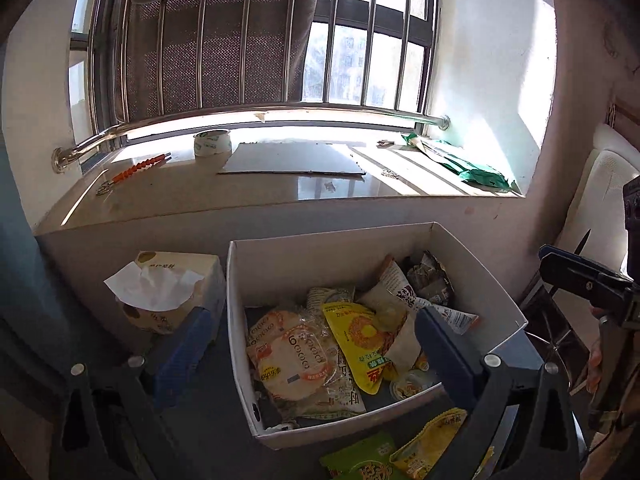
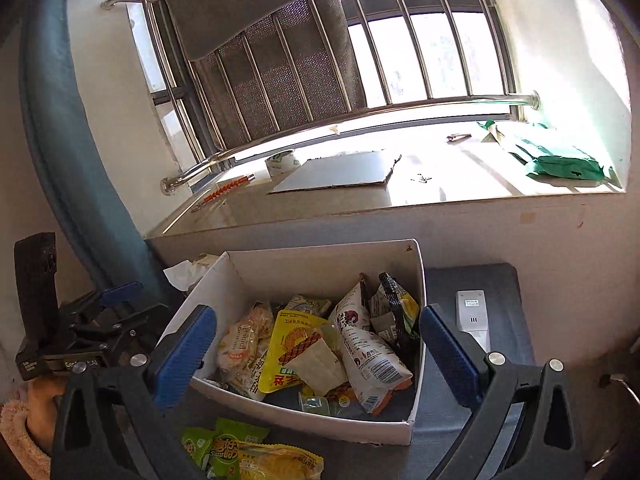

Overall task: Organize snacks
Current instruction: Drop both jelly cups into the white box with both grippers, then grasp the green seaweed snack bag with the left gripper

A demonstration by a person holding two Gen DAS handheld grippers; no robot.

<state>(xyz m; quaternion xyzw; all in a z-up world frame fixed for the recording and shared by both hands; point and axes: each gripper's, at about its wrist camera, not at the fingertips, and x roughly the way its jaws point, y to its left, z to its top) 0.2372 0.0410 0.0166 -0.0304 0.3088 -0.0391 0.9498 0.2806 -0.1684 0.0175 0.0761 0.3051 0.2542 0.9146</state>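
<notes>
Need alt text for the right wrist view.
An open right gripper hovers over a white box full of snack packets; two more packets lie in front of it. Behind: a sunlit windowsill and barred window.

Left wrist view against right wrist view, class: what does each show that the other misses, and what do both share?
Only the left wrist view shows the tissue box whole, beside the white box. Only the right wrist view shows the white remote on the grey surface to the box's right. Both show the white box filled with snacks, loose green and yellow packets in front of it, and the tape roll and cardboard sheet on the windowsill.
</notes>
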